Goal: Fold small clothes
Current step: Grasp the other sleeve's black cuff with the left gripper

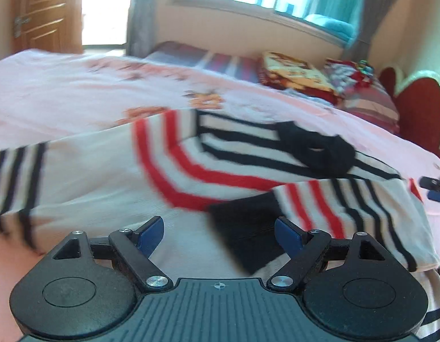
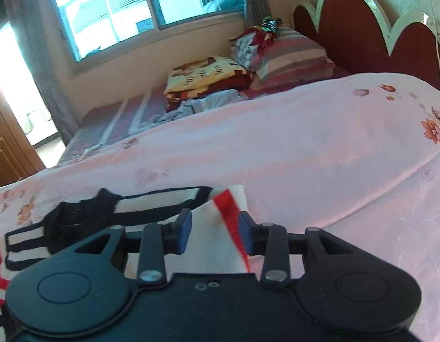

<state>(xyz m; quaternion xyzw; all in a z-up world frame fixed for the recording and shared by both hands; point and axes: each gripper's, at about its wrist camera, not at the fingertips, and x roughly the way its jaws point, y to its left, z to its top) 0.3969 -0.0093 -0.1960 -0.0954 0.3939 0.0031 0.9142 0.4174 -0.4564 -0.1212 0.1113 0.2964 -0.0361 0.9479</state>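
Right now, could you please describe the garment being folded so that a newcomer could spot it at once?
Start at the bed under the window, spread with a pink floral bedspread. On its near side lies the striped top. It is white with red and black stripes and a black collar, unlike the folded patterned blanket by the pillows.

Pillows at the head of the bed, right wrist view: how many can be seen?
1: a striped pillow against the red headboard, with small items on top. The folded patterned blanket beside it is not a pillow. More may lie hidden behind the pink sheet.

Sweater (image 1: 191,176) on bedspread (image 1: 63,97), pillows (image 2: 291,57) behind, before headboard (image 2: 362,28)
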